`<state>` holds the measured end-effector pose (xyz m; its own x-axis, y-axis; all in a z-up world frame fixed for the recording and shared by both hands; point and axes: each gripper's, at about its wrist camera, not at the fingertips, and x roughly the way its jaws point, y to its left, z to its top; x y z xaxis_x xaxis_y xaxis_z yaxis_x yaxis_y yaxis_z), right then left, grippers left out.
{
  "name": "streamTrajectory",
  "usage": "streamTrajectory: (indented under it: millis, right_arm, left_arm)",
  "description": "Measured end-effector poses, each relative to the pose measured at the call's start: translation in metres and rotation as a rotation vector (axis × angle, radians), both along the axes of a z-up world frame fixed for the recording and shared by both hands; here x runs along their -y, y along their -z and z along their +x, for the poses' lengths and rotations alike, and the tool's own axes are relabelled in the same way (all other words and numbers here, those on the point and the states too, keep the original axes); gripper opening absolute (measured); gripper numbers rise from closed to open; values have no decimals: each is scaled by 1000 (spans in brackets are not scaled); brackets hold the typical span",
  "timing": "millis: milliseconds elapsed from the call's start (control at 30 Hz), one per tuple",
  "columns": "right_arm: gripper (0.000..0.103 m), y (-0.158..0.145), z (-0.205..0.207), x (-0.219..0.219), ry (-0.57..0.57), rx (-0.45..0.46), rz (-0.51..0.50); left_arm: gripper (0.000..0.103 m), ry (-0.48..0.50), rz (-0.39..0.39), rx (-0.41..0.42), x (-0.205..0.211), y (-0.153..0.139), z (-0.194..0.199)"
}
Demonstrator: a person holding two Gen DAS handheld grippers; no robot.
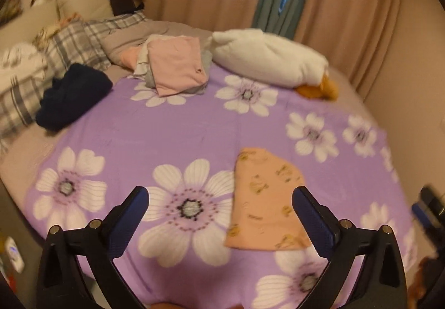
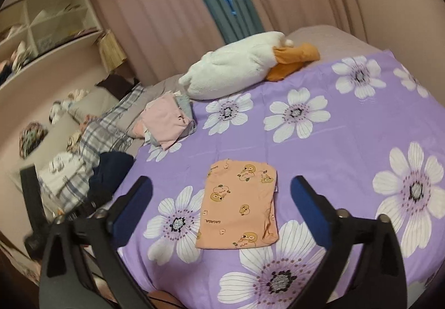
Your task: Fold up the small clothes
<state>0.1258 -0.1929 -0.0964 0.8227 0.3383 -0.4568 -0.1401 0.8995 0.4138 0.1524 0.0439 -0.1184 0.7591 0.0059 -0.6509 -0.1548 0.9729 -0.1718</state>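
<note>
lying flat on the purple flowered bedspread [image 2: 347, 142] is a small peach garment [image 2: 239, 203] printed with little ducks, folded into a neat rectangle and touched by neither tool. the left gripper [image 1: 221, 195] hangs above the spread with its jaws wide apart and nothing between them, the garment showing just inside its right finger. the right gripper [image 2: 221, 184] is likewise spread wide and empty, and the garment sits framed between its two blue-padded fingers [image 2: 306, 197] from that camera. farther up the bed a pile of folded clothes [image 1: 178, 67], pink on top, rests at the edge of the spread, just beside a white plush duck [image 1: 267, 59] with orange feet. a dark navy garment [image 1: 72, 95] lies bunched to the left, next to plaid bedding [image 1: 72, 42]. pinkish curtains [image 2: 155, 11] hang behind the bed, and shelves [image 2: 50, 22] line the wall, holding what may be shoes, too blurred to say.
</note>
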Motion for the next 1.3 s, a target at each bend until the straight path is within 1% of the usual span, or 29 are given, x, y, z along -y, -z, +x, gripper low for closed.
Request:
streamTrajectory:
  millis: [33, 100, 167, 200, 267, 333, 433, 467, 500, 600, 633, 700, 800, 933, 1067, 1200, 1300]
  right_arm:
    - [103, 0, 1, 0, 2, -2, 10]
    - [103, 4, 6, 1, -8, -29, 13]
    - [103, 5, 6, -1, 7, -66, -4]
    - [103, 6, 7, -1, 19, -70, -11]
    - [103, 5, 6, 2, 46, -66, -14]
    - [103, 5, 5, 5, 64, -68, -9]
    - [103, 6, 5, 7, 78, -83, -14]
    - [103, 7, 5, 7, 79, -85, -15]
    - [103, 7, 4, 7, 81, -85, -15]
    - [103, 6, 3, 9, 86, -80, -1]
    - [103, 6, 3, 9, 85, -79, -3]
    - [103, 7, 4, 9, 81, -87, -19]
    - [103, 7, 5, 9, 83, -89, -24]
    - [103, 7, 5, 8, 79, -92, -22]
    - [103, 8, 6, 5, 75, -96, -46]
    - [103, 8, 5, 3, 62, -92, -50]
    - [103, 7, 5, 2, 54, -90, -52]
  left_arm:
    - [102, 45, -2, 1, 5, 1, 3]
    - [102, 113, -54, -19, 9, 3, 6]
    - [102, 140, -119, -34, 11, 5, 5]
    - [102, 141, -141, -24, 12, 4, 4]
    - [102, 115, -140, 4, 13, 0, -2]
    - [102, 98, -112, 20, 16, -4, -7]
    - [102, 127, -90, 28, 20, -6, -11]
    - [102, 143, -96, 39, 20, -8, -13]
    - [102, 167, -118, 65, 20, -11, -15]
    - [102, 191, -195, 97, 16, -14, -19]
    - [102, 193, -204, 102, 15, -15, -19]
    - [102, 193, -195, 100, 15, -16, -20]
    - [102, 177, -150, 93, 19, -17, -20]
    - [102, 175, -155, 106, 22, -17, -22]
    - [102, 179, -128, 110, 27, -18, -23]
    - [102, 187, -143, 111, 28, -18, -24]
    - [102, 176, -137, 115, 27, -19, -26]
